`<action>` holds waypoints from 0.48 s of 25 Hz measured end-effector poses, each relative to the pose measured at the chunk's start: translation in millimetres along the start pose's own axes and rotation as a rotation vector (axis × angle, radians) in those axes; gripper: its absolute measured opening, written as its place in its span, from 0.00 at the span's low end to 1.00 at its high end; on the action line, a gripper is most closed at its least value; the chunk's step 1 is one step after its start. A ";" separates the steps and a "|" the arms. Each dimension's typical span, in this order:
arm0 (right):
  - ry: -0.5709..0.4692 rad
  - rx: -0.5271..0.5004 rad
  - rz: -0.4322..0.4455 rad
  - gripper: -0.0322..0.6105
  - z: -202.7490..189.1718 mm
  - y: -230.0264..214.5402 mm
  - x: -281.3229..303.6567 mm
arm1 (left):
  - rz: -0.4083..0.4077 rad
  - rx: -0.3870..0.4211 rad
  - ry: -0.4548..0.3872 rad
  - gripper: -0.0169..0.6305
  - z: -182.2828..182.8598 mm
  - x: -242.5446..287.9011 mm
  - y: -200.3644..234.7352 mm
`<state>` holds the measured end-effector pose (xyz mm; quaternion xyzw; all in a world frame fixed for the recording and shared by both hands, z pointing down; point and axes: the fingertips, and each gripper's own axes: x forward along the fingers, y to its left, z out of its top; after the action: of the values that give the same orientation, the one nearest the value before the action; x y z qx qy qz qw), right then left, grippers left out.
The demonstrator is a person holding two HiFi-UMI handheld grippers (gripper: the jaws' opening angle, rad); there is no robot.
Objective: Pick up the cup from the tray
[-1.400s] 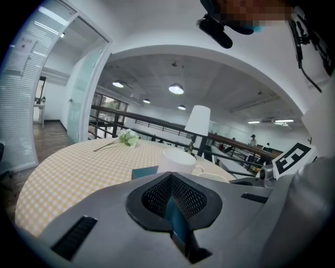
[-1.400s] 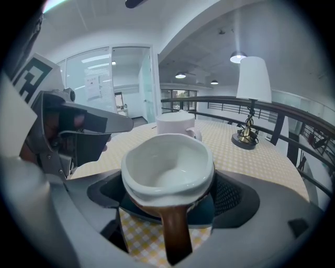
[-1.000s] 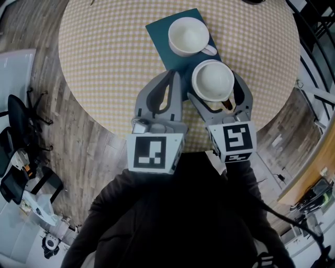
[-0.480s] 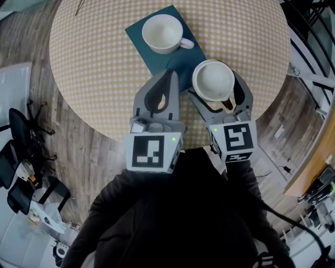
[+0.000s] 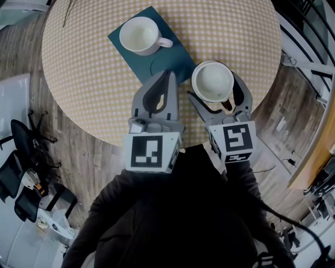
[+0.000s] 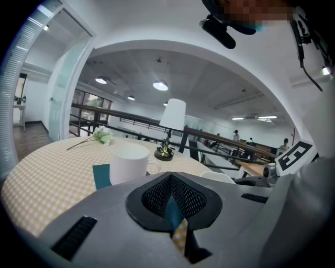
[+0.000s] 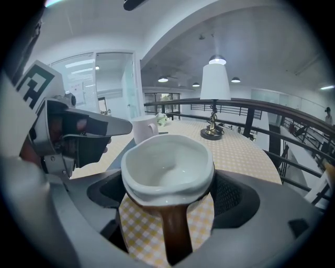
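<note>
A white cup with a brown handle (image 5: 212, 81) sits between the fingers of my right gripper (image 5: 213, 85), which is shut on it. It hangs over the checked cloth, just right of the teal tray (image 5: 172, 62). In the right gripper view this cup (image 7: 167, 165) fills the space between the jaws and looks empty. A second white cup (image 5: 138, 35) stands on the tray's far end and also shows in the left gripper view (image 6: 129, 163). My left gripper (image 5: 168, 78) is shut with nothing in it, over the tray's near corner.
The round table (image 5: 89, 89) wears a yellow checked cloth, and its near edge runs under both grippers. A flower stem (image 5: 68, 13) lies at the far left. A small white-shaded lamp (image 6: 170, 125) stands at the back. Black chairs (image 5: 21, 131) are on the wooden floor to the left.
In the head view the tray and its cup have slid left and away, so the held cup, earlier over the tray's near corner, now hangs beside it. Both grippers keep their state.
</note>
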<state>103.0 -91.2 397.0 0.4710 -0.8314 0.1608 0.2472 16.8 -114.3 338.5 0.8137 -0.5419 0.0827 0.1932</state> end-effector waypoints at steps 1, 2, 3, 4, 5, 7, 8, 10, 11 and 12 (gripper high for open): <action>0.000 0.002 -0.003 0.74 -1.9 -2.2 -1.6 | -0.005 0.003 0.000 0.03 -0.3 1.4 -2.9; 0.000 0.003 -0.006 0.74 -3.6 -4.5 -3.3 | -0.010 0.006 -0.001 0.03 -0.3 2.6 -5.8; 0.000 0.003 -0.009 0.74 -4.9 -6.9 -5.1 | -0.014 0.008 0.000 0.03 -0.7 3.7 -8.5; 0.000 0.004 -0.013 0.74 -6.4 -9.3 -6.9 | -0.018 0.009 0.002 0.03 -1.3 4.6 -11.1; 0.006 0.010 -0.018 0.74 -8.6 -11.6 -8.8 | -0.022 0.010 0.004 0.03 -2.0 5.6 -13.7; 0.013 0.024 -0.027 0.74 -12.7 -15.8 -12.2 | -0.030 0.012 0.009 0.03 -3.3 7.7 -18.9; 0.009 0.029 -0.032 0.74 -13.2 -18.0 -13.2 | -0.035 0.014 0.011 0.03 -3.9 8.9 -21.5; -0.004 0.036 -0.040 0.74 -13.1 -22.1 -14.2 | -0.044 0.019 0.016 0.03 -5.1 11.6 -26.2; -0.006 0.039 -0.043 0.74 -13.9 -24.0 -14.9 | -0.048 0.021 0.019 0.03 -5.9 12.8 -28.1; -0.005 0.041 -0.045 0.74 -15.5 -25.9 -15.8 | -0.051 0.021 0.022 0.03 -6.6 13.8 -30.1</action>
<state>136.2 -85.4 401.8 0.4950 -0.8177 0.1708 0.2388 50.4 -113.2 342.5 0.8284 -0.5178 0.0925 0.1925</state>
